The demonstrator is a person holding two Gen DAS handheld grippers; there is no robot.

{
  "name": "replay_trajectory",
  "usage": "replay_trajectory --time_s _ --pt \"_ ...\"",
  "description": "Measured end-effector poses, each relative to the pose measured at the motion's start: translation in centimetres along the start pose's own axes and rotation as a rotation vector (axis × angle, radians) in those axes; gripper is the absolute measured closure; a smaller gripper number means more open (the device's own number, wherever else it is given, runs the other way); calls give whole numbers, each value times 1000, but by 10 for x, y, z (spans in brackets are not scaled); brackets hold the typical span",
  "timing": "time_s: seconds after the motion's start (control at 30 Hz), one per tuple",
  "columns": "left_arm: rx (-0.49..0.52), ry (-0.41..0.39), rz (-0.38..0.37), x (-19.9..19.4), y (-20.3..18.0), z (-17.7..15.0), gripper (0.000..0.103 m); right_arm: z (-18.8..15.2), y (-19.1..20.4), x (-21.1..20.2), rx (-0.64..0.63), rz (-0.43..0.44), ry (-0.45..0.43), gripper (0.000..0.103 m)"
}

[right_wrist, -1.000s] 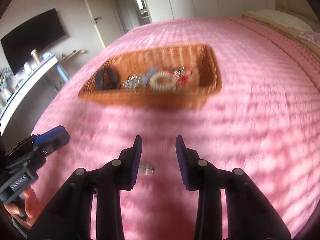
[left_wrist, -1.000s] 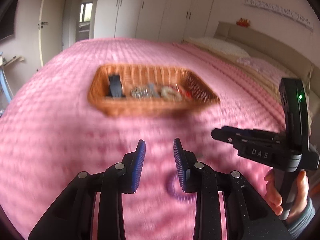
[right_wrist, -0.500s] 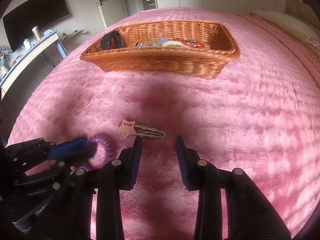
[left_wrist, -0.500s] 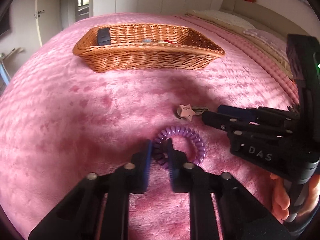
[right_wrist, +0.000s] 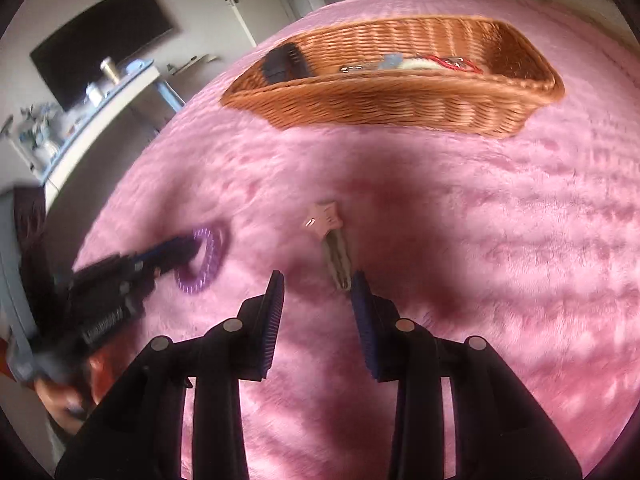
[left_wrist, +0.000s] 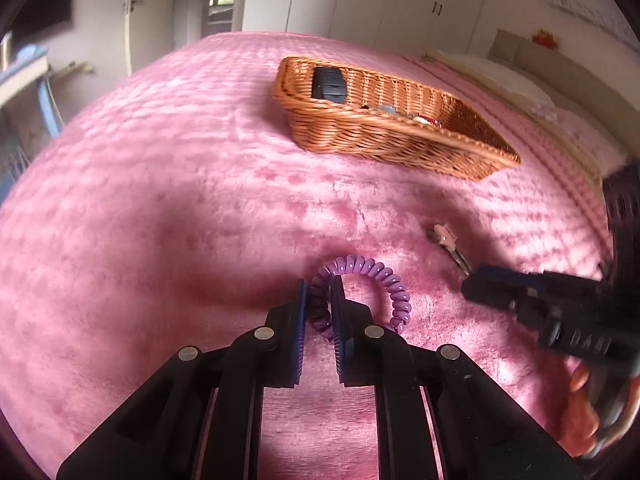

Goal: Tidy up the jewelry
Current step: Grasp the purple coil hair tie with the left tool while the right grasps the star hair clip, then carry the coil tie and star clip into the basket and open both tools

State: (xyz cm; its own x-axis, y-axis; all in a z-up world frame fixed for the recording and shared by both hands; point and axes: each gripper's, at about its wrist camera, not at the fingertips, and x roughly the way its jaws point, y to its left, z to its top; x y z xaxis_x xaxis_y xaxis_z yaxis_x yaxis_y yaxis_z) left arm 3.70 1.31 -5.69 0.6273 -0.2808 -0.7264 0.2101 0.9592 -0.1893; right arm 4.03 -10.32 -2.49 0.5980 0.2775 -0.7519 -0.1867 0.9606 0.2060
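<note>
My left claw [left_wrist: 320, 296] pinching stretchy purple coil bracelet [left_wrist: 370, 276]; right claw [right_wrist: 318, 292] spread around pink star clip [right_wrist: 332, 240]. Thin coil could slip out, fall.

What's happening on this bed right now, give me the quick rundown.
A person is tidying jewelry with a handheld gripper in each hand. The left gripper is shut on the purple spiral band, which lies on the pink blanket. The right gripper is open, with the far end of the star-topped hair clip between its fingertips, not yet gripped. The wicker basket beyond already holds several pieces.
</note>
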Motion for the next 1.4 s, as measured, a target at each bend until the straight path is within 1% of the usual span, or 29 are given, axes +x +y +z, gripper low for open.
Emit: replay_trajectory --time_s 0.1,0.2,0.27,0.37,0.4,0.43,0.47,0.67,0.77,0.9,1.0,1.1,1.27,1.4 --pt "7 -10 -3 0 -1 -1 93 5 4 -2 4 -75 -44 71" --pt "17 -14 -16 0 -3 -2 93 11 11 10 -17 -113 -36 71" --pt "10 -13 -26 1 -2 -2 93 17 19 19 -54 -186 -37 71" --pt "0 -15 -38 1 1 -2 93 19 23 30 -68 -236 -13 72" --pt "1 -14 -40 1 1 -3 93 21 24 32 -75 -249 -16 75" --pt "6 -14 -41 1 0 -3 93 21 25 32 -80 -251 -17 85" --pt "10 -14 -41 1 -1 -3 93 21 25 32 -80 -251 -18 89" --pt "58 -23 -23 0 -9 -6 93 6 8 16 0 -280 -32 92" --pt "73 -27 -16 -1 -12 -7 93 -2 0 5 29 -266 -50 92" --pt "79 -50 -10 -5 -13 -7 93 -9 -9 -11 69 -215 -100 92" --pt "75 -77 -8 -11 -13 -7 93 -13 -11 -27 72 -174 -163 92" --pt "76 -105 -3 -17 -14 -6 94 -18 -6 -40 46 -144 -233 92" --pt "62 -167 -44 -34 -18 0 94 -15 -3 -58 49 -116 -295 92" --pt "58 -230 -73 -53 -24 12 94 -4 -5 -69 40 -129 -327 92"
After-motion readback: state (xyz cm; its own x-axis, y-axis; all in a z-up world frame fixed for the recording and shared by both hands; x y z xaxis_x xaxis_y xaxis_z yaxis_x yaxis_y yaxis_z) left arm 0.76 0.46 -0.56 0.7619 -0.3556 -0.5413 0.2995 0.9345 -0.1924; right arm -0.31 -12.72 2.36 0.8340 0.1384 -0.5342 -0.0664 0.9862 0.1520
